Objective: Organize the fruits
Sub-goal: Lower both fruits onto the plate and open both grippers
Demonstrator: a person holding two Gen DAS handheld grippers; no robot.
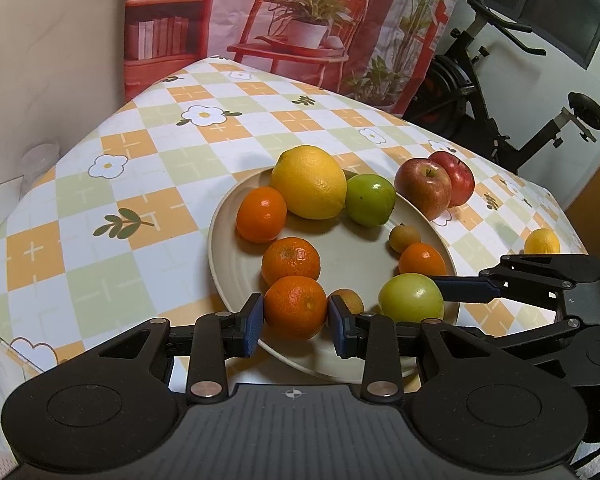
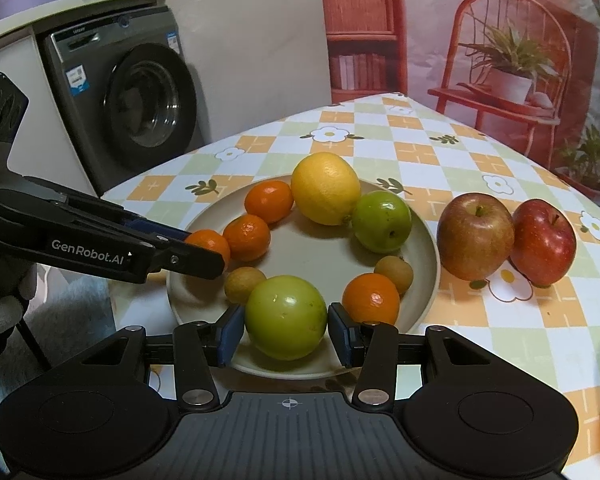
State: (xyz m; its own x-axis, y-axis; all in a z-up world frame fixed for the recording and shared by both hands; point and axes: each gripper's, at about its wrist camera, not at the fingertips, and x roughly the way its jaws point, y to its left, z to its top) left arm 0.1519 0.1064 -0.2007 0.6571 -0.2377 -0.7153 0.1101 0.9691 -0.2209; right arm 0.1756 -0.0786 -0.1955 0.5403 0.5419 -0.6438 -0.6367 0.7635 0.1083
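Left gripper (image 1: pixel 295 320) clamps an orange mandarin (image 1: pixel 295 306) at the near left rim of the plate (image 1: pixel 220 240); right gripper (image 2: pixel 287 330) clamps the pale green apple (image 2: pixel 286 317) at the near rim, just right of it. Each fruit sits dead ahead between its pads, round, no long axis. Likely both lift straight off the plate.

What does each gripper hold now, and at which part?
Left gripper: a mandarin, held at its two sides. Right gripper: a green apple, held at its two sides.
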